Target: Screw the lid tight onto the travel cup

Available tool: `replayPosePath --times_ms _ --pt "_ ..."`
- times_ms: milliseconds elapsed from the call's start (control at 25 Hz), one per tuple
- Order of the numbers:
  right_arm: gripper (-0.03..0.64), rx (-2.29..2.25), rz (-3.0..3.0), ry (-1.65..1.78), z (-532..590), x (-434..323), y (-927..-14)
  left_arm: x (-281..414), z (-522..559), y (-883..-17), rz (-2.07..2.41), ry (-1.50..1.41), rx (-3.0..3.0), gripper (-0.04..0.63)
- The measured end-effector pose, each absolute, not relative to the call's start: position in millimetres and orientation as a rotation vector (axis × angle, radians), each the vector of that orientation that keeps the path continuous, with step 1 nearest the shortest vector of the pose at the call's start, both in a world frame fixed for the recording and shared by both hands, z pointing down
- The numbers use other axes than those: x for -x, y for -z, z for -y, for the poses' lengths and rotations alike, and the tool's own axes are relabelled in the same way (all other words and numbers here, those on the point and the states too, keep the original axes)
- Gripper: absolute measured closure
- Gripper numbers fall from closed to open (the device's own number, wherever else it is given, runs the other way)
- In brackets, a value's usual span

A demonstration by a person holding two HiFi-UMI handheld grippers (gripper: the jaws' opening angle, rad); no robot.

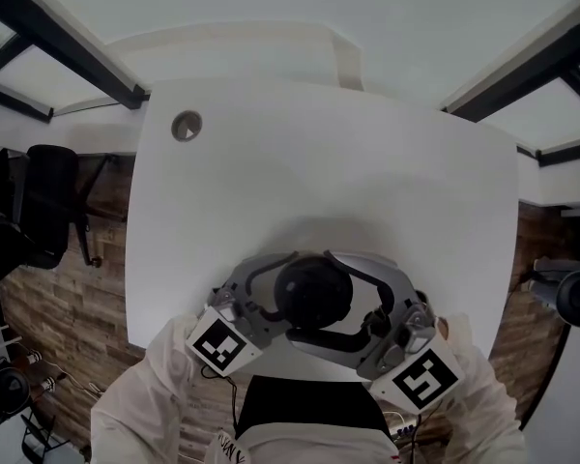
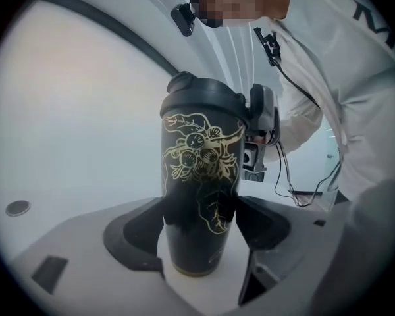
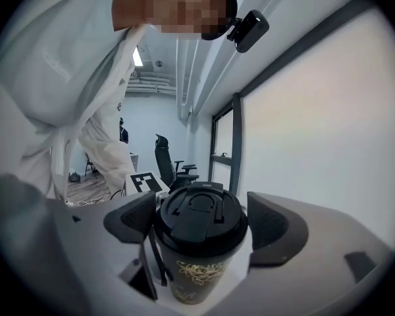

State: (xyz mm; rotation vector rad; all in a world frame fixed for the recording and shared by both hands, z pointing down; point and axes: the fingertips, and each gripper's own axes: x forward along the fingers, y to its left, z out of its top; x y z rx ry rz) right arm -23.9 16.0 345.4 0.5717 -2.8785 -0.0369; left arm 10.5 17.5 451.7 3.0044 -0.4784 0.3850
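A dark travel cup with a gold flower drawing stands upright on the white table, near its front edge. Its black lid sits on top, and from the head view I see only that lid. My left gripper is shut on the cup's lower body, one pad pressing each side. My right gripper is shut on the lid, its jaws against the rim on both sides. In the head view the left gripper and right gripper curve around the cup from either side.
A round grey grommet lies in the table's far left corner. A black office chair stands off the table's left edge on the wood floor. My body in a white jacket is close behind the cup.
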Motion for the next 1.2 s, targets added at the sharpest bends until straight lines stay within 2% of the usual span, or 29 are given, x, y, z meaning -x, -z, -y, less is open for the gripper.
replayPosePath --times_ms 320,680,800,880,1040,1200 --pt "0.198 -0.924 2.842 -0.002 -15 22 -344 -7 -20 -455 0.670 -0.385 -2.988 0.249" --pt "0.198 -1.556 2.588 -0.136 -9 9 -343 -12 -18 -454 1.108 -0.347 -2.848 0.247" --pt "0.198 -1.688 2.459 -0.173 -10 6 -345 -10 -23 -461 1.198 -0.444 -2.791 0.247" --pt "0.198 -1.706 2.413 -0.185 -11 8 -346 -5 -27 -469 1.210 -0.553 -2.771 0.249" --pt "0.198 -1.604 2.477 -0.242 -11 10 -349 -11 -15 -444 1.275 -0.283 -2.820 0.247" --pt "0.198 -1.352 2.679 -0.279 -19 9 -336 -11 -20 -449 1.134 -0.306 -2.869 0.247"
